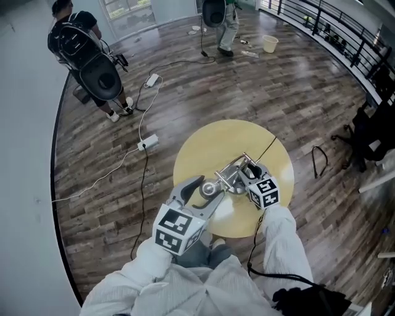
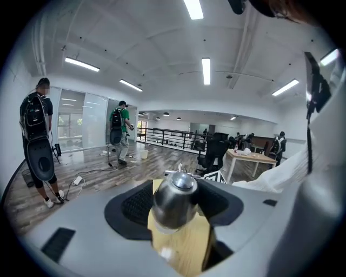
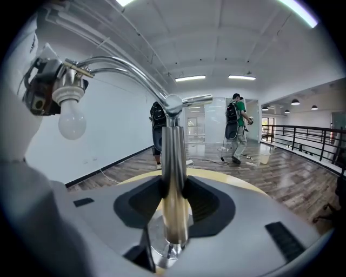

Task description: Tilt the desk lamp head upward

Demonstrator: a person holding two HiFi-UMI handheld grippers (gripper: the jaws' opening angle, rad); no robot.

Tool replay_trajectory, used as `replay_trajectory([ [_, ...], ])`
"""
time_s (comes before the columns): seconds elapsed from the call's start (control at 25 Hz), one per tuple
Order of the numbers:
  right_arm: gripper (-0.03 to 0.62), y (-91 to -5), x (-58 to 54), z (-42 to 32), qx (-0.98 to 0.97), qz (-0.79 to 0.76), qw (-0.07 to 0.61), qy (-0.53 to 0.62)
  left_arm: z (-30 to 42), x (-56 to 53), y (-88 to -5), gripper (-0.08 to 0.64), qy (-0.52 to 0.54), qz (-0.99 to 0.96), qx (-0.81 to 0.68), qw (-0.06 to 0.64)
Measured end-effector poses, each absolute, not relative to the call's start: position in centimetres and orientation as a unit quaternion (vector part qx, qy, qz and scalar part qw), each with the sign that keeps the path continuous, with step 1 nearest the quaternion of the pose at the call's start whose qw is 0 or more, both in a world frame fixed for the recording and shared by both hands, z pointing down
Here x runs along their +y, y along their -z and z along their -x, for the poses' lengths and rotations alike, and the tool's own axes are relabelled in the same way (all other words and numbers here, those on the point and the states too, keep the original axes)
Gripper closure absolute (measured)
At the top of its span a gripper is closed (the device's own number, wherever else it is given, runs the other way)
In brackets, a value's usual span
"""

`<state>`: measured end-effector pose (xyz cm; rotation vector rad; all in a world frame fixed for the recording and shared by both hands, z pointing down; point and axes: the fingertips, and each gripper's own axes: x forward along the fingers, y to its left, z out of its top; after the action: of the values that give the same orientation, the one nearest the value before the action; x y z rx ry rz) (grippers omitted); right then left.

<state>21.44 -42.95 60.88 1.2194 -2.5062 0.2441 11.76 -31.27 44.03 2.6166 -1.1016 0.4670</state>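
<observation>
A chrome desk lamp stands on a round yellow table [image 1: 203, 145]. My left gripper [image 1: 208, 191] is shut on its rounded lamp head [image 1: 210, 187]; in the left gripper view the head [image 2: 174, 201] sits pressed between the dark pads [image 2: 138, 205]. My right gripper [image 1: 248, 171] is shut on the upright lamp post [image 3: 174, 173], just above the round base [image 3: 168, 253]. The curved arm [image 3: 127, 69] runs up and left to the bare white bulb [image 3: 72, 121], which points down. The left gripper's jaw covers the shade beside the bulb.
The lamp's black cord [image 1: 266, 150] trails off the table's far right. A person with a backpack [image 1: 86, 55] stands far left, another [image 1: 222, 18] at the back. Cables and a power strip [image 1: 148, 142] lie on the wood floor. A black chair [image 1: 370, 136] is at the right.
</observation>
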Motion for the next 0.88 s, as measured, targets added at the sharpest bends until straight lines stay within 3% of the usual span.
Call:
replay_trajectory([
  [0.88,0.440,-60.9,-42.6,-21.6,-0.880,-0.432,0.176,-0.088,-21.3,-37.6,-32.7,0.311,-0.156,-0.945,-0.283,0.059],
])
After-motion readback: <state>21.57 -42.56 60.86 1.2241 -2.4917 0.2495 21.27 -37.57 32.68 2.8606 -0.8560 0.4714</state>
